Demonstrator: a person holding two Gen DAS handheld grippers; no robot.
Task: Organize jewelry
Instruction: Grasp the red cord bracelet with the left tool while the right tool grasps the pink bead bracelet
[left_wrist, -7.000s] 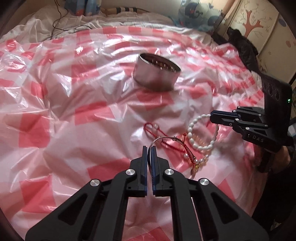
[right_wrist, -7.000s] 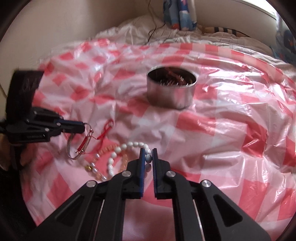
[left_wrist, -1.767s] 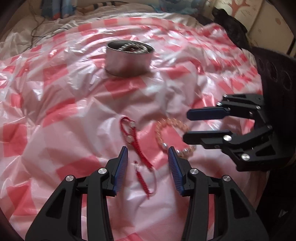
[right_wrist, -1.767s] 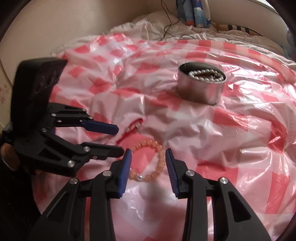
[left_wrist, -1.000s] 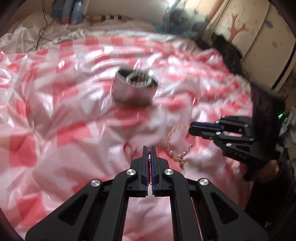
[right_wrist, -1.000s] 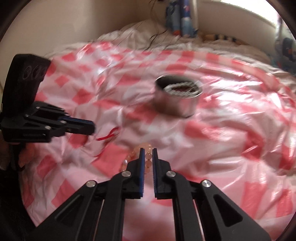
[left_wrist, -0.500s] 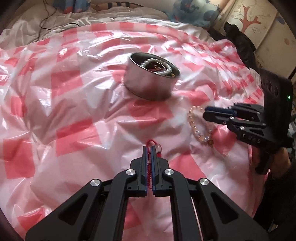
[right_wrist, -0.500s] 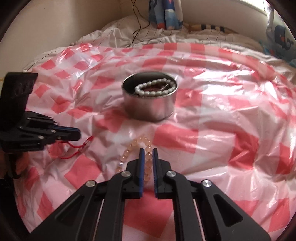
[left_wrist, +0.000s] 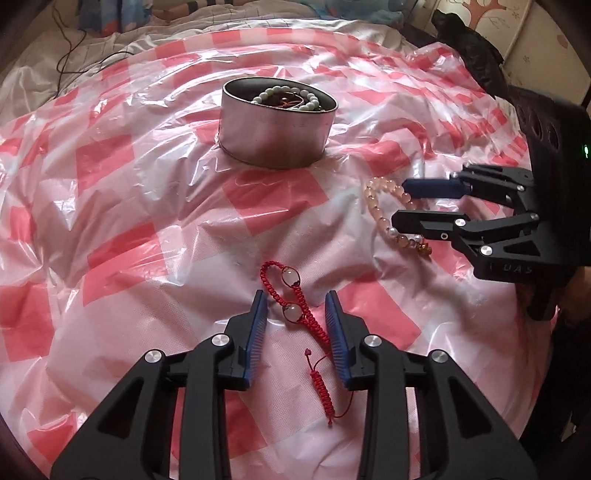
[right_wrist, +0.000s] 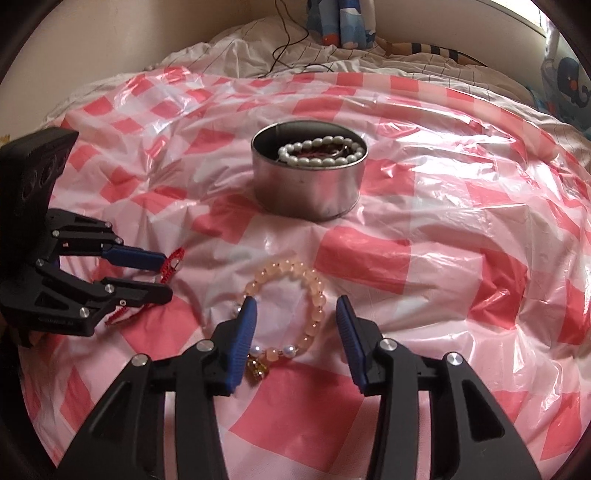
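A round metal tin (left_wrist: 275, 138) (right_wrist: 308, 192) stands on the red-and-white checked plastic sheet and holds a white pearl bracelet (right_wrist: 320, 151) with other pieces under it. A red braided cord bracelet (left_wrist: 295, 306) lies flat between the fingers of my open left gripper (left_wrist: 295, 304); it shows partly behind that gripper (right_wrist: 168, 275) in the right wrist view. A peach bead bracelet (right_wrist: 306, 295) (left_wrist: 384, 216) lies flat between the fingers of my open right gripper (right_wrist: 295, 306), also in the left wrist view (left_wrist: 400, 201). Neither bracelet is gripped.
The checked sheet (left_wrist: 122, 229) covers a soft, wrinkled bed. White bedding with a black cable (right_wrist: 291, 48) lies beyond it. A dark garment (left_wrist: 476, 55) and a cupboard stand at the far right in the left wrist view.
Both grippers were shut on their bracelets half a second ago. Both have opened, and the red cord and peach bracelets now lie loose on the sheet, nearer the tin than before.
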